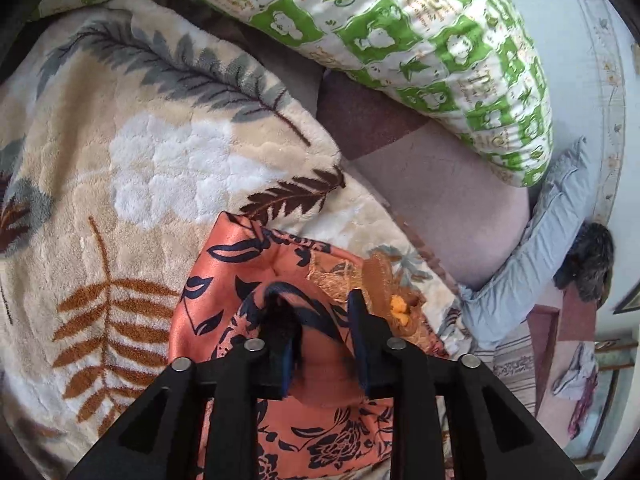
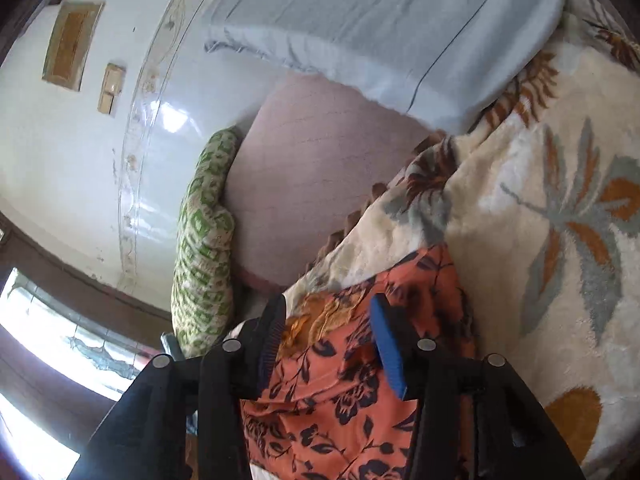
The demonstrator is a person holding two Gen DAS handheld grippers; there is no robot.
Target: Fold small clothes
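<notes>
My left tongs (image 1: 316, 304) pinch bunched orange floral garment (image 1: 224, 280); my right tongs (image 2: 328, 312) gape, straddling its edge, nothing held; cloth runs ahead over blanket (image 1: 120, 160).

The orange garment (image 1: 224, 280) is smooth cloth with a faint satin sheen, printed with dark flowers — a patch of coarser gold lace (image 1: 340, 276) sits on it. The blanket (image 1: 140, 152) under it is thick, fluffy plush. The green pillow (image 1: 400, 40) looks like matt woven cotton. The left gripper (image 1: 320, 312) is matt black plastic with dull metal pins; the wall (image 2: 80, 160) is glossy.
</notes>
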